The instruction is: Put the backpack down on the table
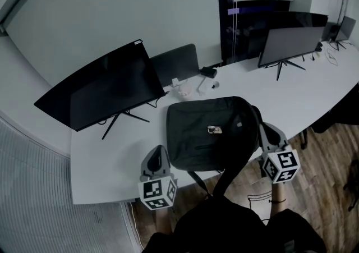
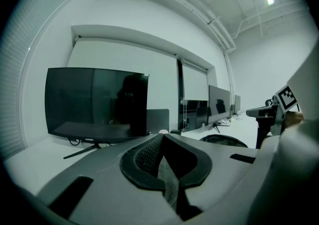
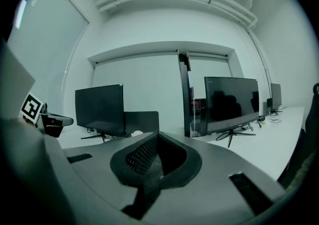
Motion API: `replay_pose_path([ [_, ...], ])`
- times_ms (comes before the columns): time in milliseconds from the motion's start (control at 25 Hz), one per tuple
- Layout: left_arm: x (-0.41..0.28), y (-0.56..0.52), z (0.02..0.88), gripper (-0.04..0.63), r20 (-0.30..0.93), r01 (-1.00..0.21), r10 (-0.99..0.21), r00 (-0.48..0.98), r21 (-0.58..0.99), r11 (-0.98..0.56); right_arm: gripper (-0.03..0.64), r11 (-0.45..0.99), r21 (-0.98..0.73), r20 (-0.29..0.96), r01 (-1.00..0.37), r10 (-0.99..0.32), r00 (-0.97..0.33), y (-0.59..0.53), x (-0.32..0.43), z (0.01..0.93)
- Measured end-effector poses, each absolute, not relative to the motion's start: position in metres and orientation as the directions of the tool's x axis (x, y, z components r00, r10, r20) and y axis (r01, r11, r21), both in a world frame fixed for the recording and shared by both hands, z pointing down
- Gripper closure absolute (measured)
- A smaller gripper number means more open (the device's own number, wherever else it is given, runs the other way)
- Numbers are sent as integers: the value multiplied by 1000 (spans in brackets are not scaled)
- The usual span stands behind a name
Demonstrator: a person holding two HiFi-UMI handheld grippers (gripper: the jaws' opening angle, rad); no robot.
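Backpack [image 1: 210, 131]: black, lying flat on the white table [image 1: 101, 173], close to the near edge. Its shoulder strap [image 1: 227, 176] hangs off that edge toward the person.

Left gripper [image 1: 159, 152]: just beside the backpack's near-left corner; contact cannot be confirmed. In the left gripper view, its jaws are pressed fully together, with nothing visible between them.

Right gripper [image 1: 268, 130]: against the backpack's right side, with its marker cube [image 1: 282, 166] nearer the person. In the right gripper view, its jaws are likewise closed tight, with nothing visible between them.

Behind the backpack and to its left stands a large dark monitor [image 1: 104, 86]. A second monitor [image 1: 291, 41] stands well behind it to the right.
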State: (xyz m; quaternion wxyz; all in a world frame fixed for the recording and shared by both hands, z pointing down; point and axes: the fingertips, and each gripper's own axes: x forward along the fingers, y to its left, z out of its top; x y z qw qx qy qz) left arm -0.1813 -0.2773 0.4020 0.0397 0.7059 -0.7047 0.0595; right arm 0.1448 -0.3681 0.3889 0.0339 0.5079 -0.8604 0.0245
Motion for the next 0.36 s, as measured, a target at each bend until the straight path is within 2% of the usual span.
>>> replay_pose_path([
  [360, -185, -274, 404, 578, 146, -1000, -989, -5, -25, 2, 604, 490, -44, 97, -870, -865, -492, -366, 146, 393],
])
